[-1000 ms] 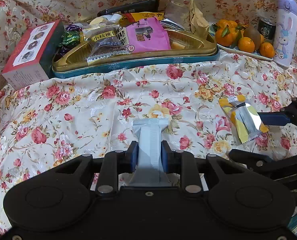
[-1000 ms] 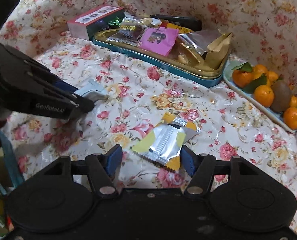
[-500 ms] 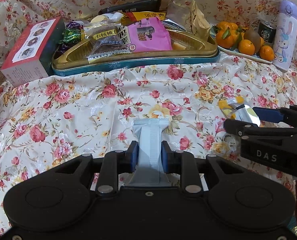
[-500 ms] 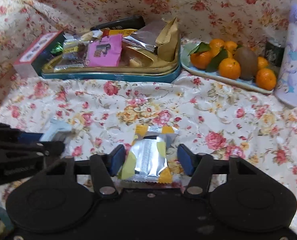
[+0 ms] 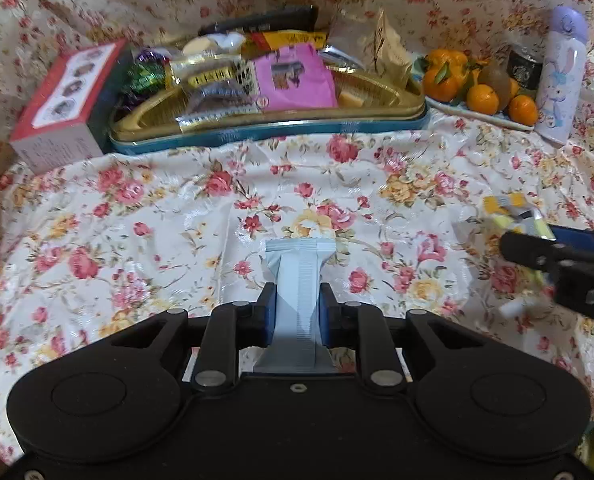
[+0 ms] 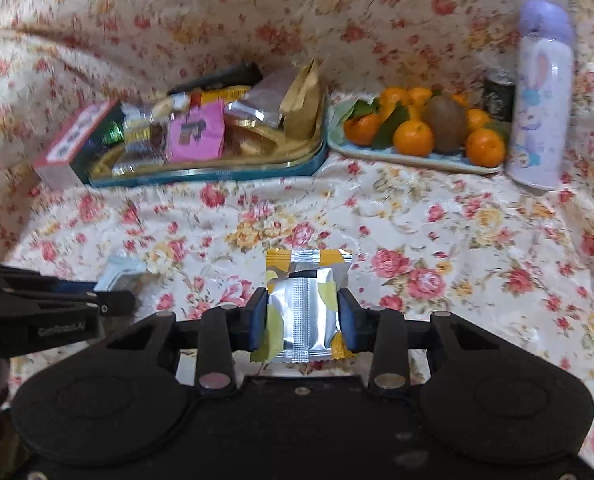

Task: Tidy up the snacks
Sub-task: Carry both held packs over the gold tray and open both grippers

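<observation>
Over on the left, the left gripper point(image 5: 297, 314) clamps a pale blue-grey wrapper point(image 5: 299, 280), held above the floral cloth point(image 5: 157, 220). Centre-back, the gold tray point(image 5: 377, 114) sits heaped with snacks, pink packet point(image 5: 297, 80) on top. To the right, the right gripper point(image 6: 303, 316) pinches a silver-and-yellow packet point(image 6: 305, 312), fruit plate point(image 6: 417, 158) and lilac bottle point(image 6: 541, 100) behind.

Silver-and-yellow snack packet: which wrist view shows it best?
The right wrist view: the silver-and-yellow snack packet sits centred and whole between the right gripper pads, which press its sides. In the left wrist view, the packet appears only at the blurred right edge, partly hidden behind the right gripper.
</observation>
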